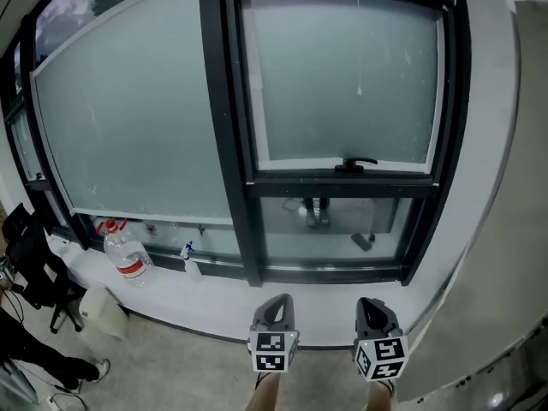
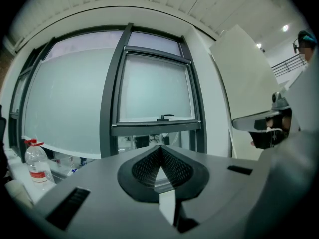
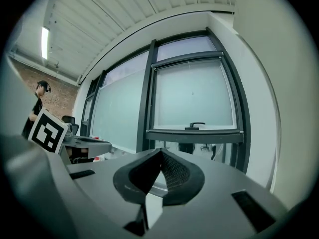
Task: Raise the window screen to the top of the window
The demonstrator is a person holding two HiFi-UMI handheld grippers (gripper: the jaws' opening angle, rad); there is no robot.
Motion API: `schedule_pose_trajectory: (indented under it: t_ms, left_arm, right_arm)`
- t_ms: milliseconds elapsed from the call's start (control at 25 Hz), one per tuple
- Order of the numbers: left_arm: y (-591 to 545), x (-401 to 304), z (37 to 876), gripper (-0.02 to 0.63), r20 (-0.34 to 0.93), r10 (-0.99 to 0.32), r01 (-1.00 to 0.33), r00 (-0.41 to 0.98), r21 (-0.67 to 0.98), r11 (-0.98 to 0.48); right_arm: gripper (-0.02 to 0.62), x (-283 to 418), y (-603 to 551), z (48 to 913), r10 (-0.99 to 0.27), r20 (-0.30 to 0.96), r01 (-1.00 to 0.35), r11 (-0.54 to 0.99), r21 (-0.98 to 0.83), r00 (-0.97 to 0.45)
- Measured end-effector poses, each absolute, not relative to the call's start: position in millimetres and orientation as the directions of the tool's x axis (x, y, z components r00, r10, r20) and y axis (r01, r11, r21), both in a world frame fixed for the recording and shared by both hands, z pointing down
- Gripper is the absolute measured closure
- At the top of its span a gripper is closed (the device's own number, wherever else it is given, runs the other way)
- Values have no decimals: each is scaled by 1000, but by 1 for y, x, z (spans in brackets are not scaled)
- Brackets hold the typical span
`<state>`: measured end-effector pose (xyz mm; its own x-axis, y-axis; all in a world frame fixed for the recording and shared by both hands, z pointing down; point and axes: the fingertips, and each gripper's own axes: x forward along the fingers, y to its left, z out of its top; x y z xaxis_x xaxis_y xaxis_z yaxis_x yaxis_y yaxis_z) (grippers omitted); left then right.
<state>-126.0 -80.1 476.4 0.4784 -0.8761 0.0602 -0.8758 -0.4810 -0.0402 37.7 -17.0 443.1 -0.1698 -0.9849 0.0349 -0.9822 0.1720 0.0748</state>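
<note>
The frosted window screen (image 1: 347,75) covers the right sash down to the black window handle (image 1: 354,164); clear glass shows below the crossbar. A thin cord (image 1: 359,50) hangs down its middle. The same screen (image 2: 155,87) (image 3: 192,94) fills the middle of both gripper views, well beyond the jaws. My left gripper (image 1: 274,308) (image 2: 160,148) and right gripper (image 1: 377,312) (image 3: 160,151) hang side by side low in front of the sill, pointing at the window. Both are shut, tips touching, with nothing between them.
A wider screened pane (image 1: 128,110) stands to the left. On the white sill (image 1: 214,302) are a water bottle (image 1: 127,255) and a spray bottle (image 1: 190,262). A white container (image 1: 103,311) and a black chair (image 1: 30,255) sit lower left. A white column (image 1: 505,187) bounds the right.
</note>
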Motion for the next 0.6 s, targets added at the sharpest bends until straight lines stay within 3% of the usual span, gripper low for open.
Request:
schedule_pose_trajectory:
  t_ms: [600]
  left_arm:
    - [-79,-111,467,602,39,-889,-888,456,-49,-458]
  right_arm:
    - [591,67,-16,435,-990,14,-986,142,88,-142]
